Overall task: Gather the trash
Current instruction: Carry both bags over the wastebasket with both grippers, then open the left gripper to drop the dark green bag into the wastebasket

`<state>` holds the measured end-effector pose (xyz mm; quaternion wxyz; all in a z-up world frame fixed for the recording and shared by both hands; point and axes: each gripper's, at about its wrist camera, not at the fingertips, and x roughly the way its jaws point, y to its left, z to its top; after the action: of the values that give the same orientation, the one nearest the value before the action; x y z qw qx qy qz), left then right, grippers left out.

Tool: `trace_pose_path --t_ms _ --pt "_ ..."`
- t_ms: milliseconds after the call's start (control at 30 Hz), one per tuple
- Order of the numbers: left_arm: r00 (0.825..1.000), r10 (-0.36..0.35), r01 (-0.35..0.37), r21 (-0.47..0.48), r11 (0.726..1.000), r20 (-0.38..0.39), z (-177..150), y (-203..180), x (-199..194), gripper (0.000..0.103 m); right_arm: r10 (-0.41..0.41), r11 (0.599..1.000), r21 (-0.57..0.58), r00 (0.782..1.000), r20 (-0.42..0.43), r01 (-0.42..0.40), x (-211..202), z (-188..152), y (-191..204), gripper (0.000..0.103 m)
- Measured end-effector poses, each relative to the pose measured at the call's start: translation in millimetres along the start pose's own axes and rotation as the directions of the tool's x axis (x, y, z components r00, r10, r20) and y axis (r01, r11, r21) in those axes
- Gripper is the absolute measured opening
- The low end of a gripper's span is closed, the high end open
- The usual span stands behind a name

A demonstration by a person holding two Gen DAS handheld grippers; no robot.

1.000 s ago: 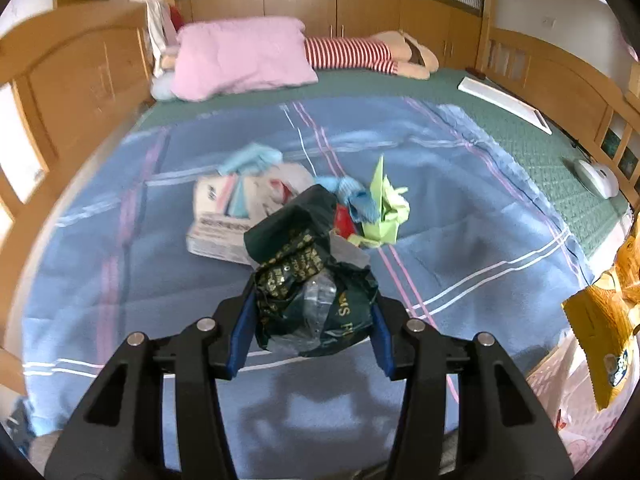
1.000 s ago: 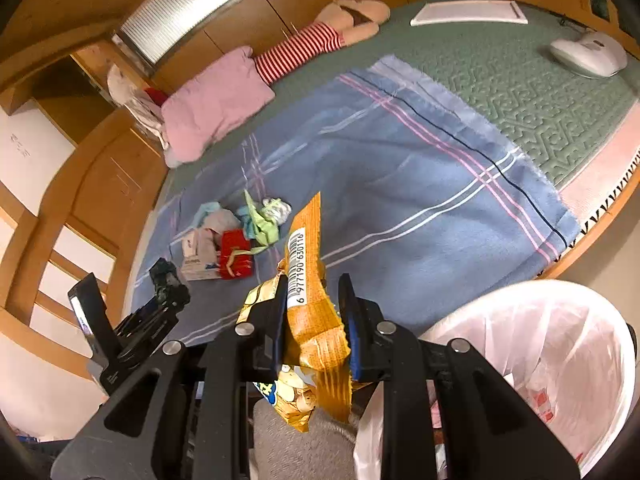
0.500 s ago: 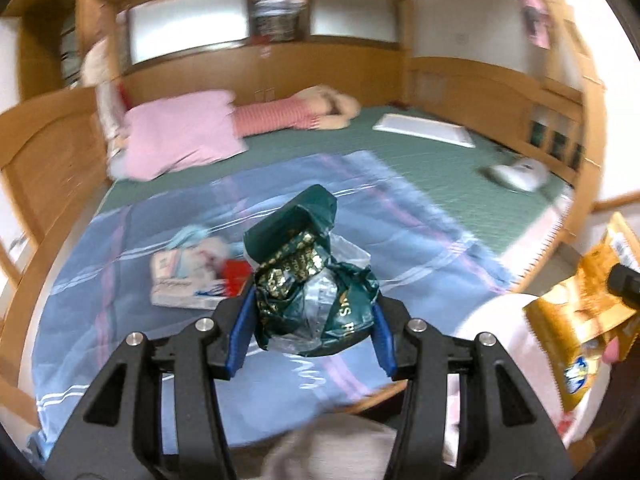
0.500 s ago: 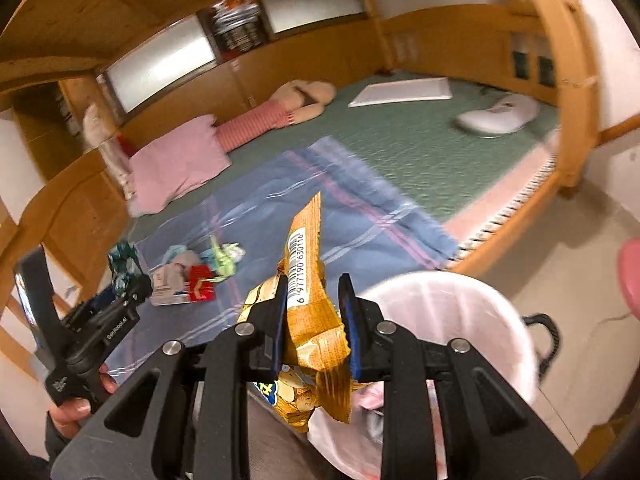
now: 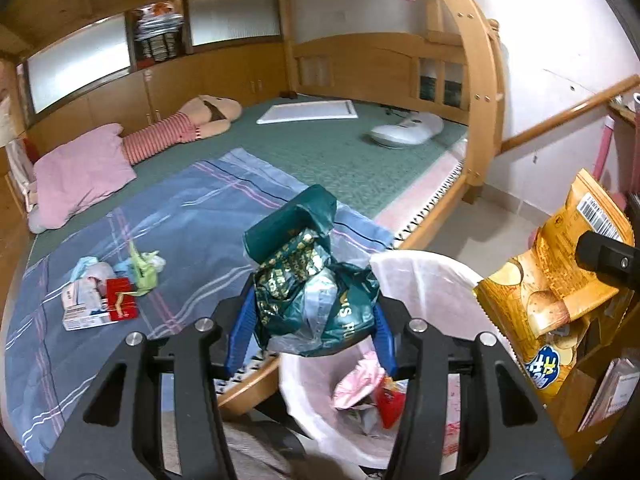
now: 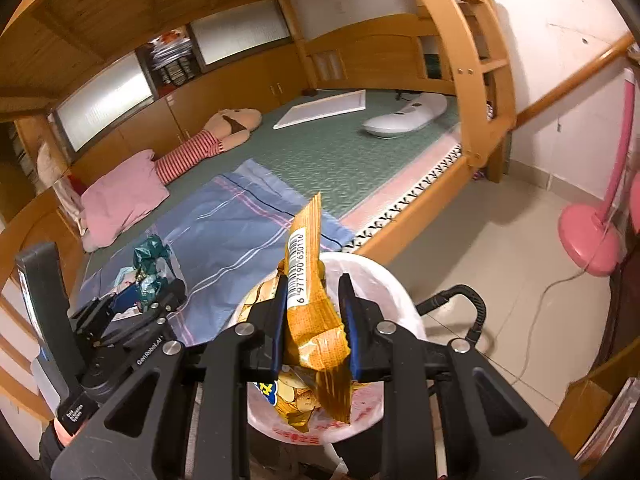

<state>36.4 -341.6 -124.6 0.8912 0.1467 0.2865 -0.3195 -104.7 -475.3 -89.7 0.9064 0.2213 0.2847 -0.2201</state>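
My left gripper [image 5: 310, 320] is shut on a crumpled dark green bag [image 5: 308, 280] and hangs over the near rim of the white-lined trash bin [image 5: 424, 280], which holds pink and red scraps. My right gripper [image 6: 314, 320] is shut on an orange chip packet [image 6: 312, 304] right above the same bin [image 6: 384, 280]. The chip packet [image 5: 560, 280] also shows at the right edge of the left wrist view. More trash [image 5: 108, 292], a red box, papers and green wrappers, lies on the blue blanket [image 5: 200, 220]. In the right wrist view the left gripper [image 6: 148, 280] sits at the left.
The bed's wooden frame [image 5: 436, 208] runs beside the bin, with a curved ladder post [image 6: 472, 80] at the corner. A pink pillow [image 5: 80, 176], a striped doll [image 5: 180, 132] and a white device [image 5: 408, 130] lie on the green mattress. A pink fan stand [image 6: 588, 240] and black cable [image 6: 472, 312] occupy the tiled floor.
Both grippers swung right, away from the blanket and over to the bin, each still holding its piece of trash. The bin now fills the lower part of both views.
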Motion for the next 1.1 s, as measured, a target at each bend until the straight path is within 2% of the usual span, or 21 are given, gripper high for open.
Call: trace_pose_path --t_ms 467,633,700,733,867,1100 --pt "0.999 -0.021 0.022 0.027 0.999 -0.026 1 -23 23 0.053 -0.018 0.999 0.034 1.000 0.004 0.017 0 -3 -15 0.025" --pt "0.999 -0.015 0.017 0.037 0.999 -0.040 2 -27 34 0.062 -0.030 0.999 0.039 1.000 0.000 0.030 1 -3 -13 0.025" --pt "0.999 -0.012 0.014 0.038 0.999 -0.043 3 -28 37 0.081 -0.029 0.999 0.042 1.000 -0.002 0.029 2 -3 -14 0.025" --pt "0.999 -0.011 0.013 0.037 0.999 -0.042 3 -28 38 0.084 -0.032 0.999 0.042 0.999 -0.004 0.032 3 -3 -14 0.025" --pt "0.999 0.004 -0.001 0.055 0.998 -0.044 5 -30 43 0.087 -0.036 0.998 0.048 0.999 -0.011 0.036 6 -2 -13 0.025" --pt "0.999 0.011 -0.010 0.016 1.000 -0.043 9 -14 41 0.089 -0.022 0.999 0.042 0.999 -0.038 0.023 19 -2 -10 0.026"
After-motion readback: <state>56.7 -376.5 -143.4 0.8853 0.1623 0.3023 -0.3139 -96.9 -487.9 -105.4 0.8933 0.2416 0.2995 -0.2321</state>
